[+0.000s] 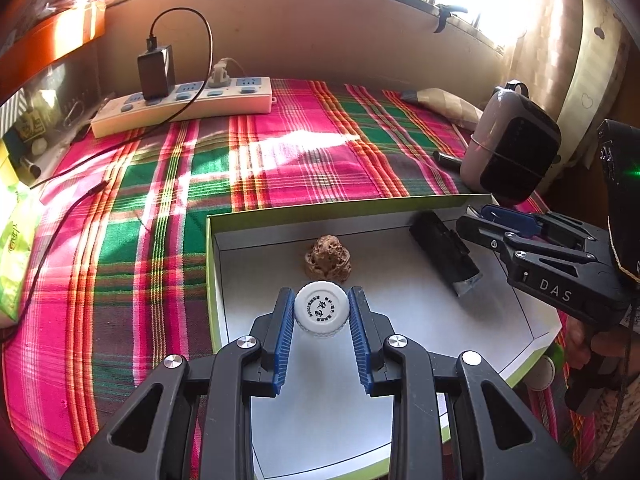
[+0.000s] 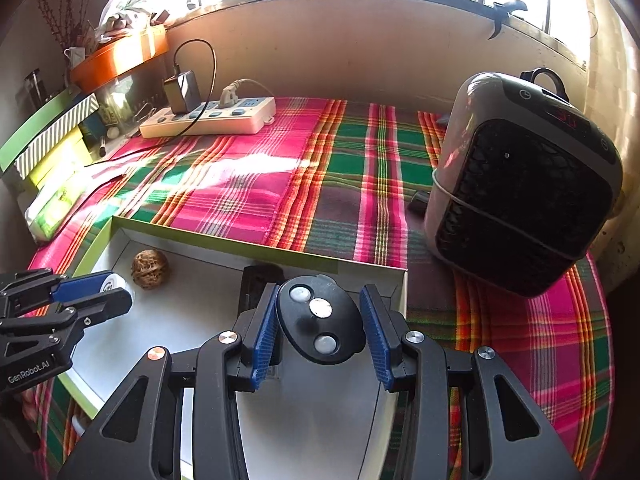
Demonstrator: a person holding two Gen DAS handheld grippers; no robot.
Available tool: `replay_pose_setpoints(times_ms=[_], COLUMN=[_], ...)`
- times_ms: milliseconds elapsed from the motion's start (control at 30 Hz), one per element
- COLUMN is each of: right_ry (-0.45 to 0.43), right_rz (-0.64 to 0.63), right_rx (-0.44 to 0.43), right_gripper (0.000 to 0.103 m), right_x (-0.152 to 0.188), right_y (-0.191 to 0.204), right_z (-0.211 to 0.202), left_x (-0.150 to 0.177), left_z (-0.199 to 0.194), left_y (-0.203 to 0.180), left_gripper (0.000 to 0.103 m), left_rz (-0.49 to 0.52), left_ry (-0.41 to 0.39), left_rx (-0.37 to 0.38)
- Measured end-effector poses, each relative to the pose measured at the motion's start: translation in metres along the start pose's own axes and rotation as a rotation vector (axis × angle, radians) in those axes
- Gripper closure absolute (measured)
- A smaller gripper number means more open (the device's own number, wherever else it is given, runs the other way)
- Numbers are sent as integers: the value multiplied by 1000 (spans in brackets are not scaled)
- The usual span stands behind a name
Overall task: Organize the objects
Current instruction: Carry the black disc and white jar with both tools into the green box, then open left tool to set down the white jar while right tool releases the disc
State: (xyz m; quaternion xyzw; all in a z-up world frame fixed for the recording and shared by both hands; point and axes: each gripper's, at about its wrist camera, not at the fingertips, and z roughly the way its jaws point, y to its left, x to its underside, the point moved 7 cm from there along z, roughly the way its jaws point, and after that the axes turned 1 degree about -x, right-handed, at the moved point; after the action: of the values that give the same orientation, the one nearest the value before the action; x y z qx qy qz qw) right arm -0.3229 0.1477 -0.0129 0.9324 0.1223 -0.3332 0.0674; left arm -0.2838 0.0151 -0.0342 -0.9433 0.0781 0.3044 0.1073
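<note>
Left claw point(image 1: 321, 312) clamping one white bottle cap point(image 1: 321, 307), right claw point(image 2: 318, 322) gripping one three-button key fob point(image 2: 320, 319), one carved walnut point(image 1: 327, 259) and one black device point(image 1: 444, 251), partly hidden, lying in the box point(image 1: 280, 210).

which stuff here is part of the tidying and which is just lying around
Job: white-capped bottle in left gripper; black remote in right gripper; carved nut, black device, box.

Lying about: power strip, charger, heater, plaid cloth.
</note>
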Motion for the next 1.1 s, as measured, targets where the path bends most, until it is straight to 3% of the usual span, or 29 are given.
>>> replay_pose_setpoints(times_ms=[400,1100], right_ry=[47,56], right_rz=[5,7], right_rx=[7,26], right_gripper=[61,61], right_x=[1,-1], right_y=[-2,0], right_z=[9,12], left_x=[0,1], left_z=[8,10], left_y=[-5,-7], left_gripper=[77,75], left_rz=[16,28], left_ry=[18,27], left_rx=[-4,-15])
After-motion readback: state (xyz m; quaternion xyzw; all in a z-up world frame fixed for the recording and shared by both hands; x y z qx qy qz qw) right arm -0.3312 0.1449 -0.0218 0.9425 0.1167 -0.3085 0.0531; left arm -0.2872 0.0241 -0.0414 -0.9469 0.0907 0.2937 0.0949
